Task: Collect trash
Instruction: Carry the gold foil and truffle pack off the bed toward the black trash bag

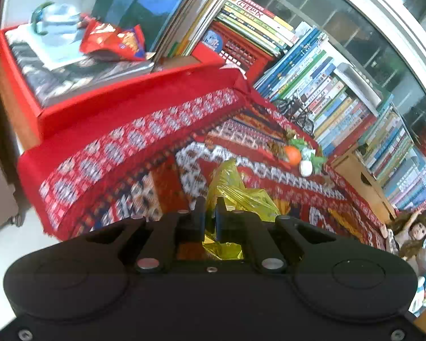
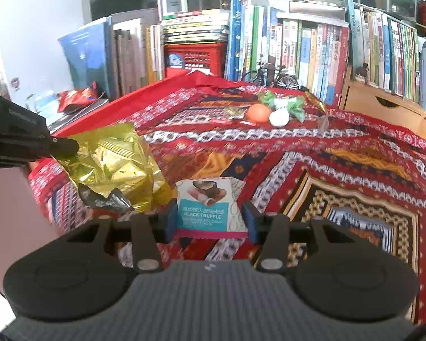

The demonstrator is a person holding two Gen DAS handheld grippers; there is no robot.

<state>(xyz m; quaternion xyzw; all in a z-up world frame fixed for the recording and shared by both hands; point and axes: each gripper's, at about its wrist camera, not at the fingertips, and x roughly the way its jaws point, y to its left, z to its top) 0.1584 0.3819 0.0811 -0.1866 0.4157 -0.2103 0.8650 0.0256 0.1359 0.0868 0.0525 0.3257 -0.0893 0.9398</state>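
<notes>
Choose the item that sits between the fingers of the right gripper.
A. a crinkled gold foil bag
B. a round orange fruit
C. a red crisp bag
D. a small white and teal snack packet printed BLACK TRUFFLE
D: in the right wrist view the white and teal BLACK TRUFFLE packet sits between the blue pads of the right gripper, while the crinkled gold foil bag hangs from the left gripper.

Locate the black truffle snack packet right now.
In the right wrist view, the black truffle packet sits clamped in the right gripper, above the patterned cloth, beside the gold wrapper.
</notes>
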